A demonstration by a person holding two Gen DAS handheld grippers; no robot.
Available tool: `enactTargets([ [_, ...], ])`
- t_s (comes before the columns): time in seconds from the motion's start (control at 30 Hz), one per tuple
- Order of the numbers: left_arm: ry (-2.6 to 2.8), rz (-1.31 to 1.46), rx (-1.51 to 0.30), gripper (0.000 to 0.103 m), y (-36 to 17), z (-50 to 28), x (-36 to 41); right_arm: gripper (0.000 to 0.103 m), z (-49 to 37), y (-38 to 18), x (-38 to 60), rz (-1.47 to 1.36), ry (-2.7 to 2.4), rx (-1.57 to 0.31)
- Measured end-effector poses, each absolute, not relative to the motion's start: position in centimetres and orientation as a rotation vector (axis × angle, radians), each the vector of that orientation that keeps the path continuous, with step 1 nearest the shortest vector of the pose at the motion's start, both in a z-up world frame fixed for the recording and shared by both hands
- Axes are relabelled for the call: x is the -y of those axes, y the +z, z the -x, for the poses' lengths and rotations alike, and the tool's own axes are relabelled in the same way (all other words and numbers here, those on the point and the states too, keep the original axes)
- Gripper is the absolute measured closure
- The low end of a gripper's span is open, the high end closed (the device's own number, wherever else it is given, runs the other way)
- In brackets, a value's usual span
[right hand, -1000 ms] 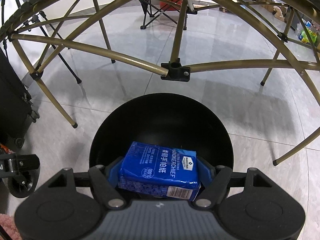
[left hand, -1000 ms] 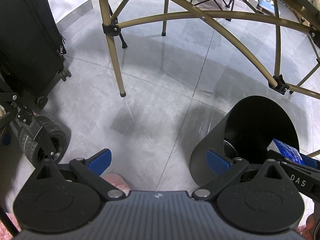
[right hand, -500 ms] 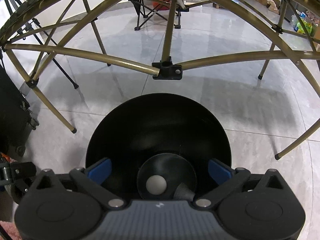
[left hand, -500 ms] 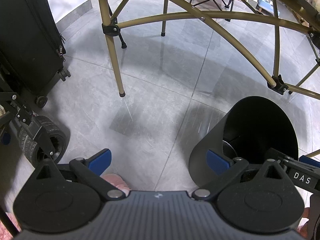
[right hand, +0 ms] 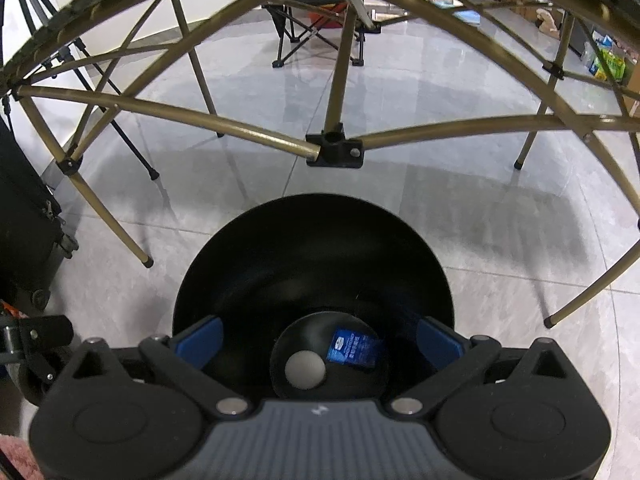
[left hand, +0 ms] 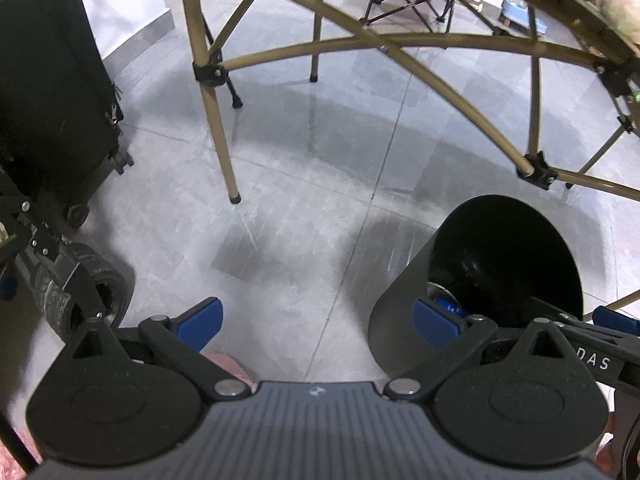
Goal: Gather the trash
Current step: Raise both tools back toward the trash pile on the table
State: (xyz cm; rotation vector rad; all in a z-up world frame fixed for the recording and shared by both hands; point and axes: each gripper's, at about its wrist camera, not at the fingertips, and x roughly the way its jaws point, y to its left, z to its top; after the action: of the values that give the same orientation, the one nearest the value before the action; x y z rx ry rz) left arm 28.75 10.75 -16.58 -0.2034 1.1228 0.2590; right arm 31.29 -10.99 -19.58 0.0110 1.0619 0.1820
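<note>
Jaws of both grippers spread wide, empty — right gripper above the bin, tissue pack inside

Right gripper jaws now spread, empty — blue tissue pack released, now lying at bottom of black bin.

White letters "DAS" stand on the black gripper arm at four o'clock; the blue packet's print is unreadable.
</note>
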Motion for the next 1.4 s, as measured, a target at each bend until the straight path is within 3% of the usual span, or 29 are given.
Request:
enactTargets([
  [0.8, 0.176, 0.153, -0.785, 0.0, -6.4, -25.7, -6.5, 0.0, -27.9, -8.1, 14.8, -0.044, 0.184, -0.735],
  [1.4, 0.137, 0.115, -0.606, 0.0, 0.0, -28.2, -3.4, 0.0, -28.7, -0.7, 19.1, -0.087, 0.172, -0.42],
])
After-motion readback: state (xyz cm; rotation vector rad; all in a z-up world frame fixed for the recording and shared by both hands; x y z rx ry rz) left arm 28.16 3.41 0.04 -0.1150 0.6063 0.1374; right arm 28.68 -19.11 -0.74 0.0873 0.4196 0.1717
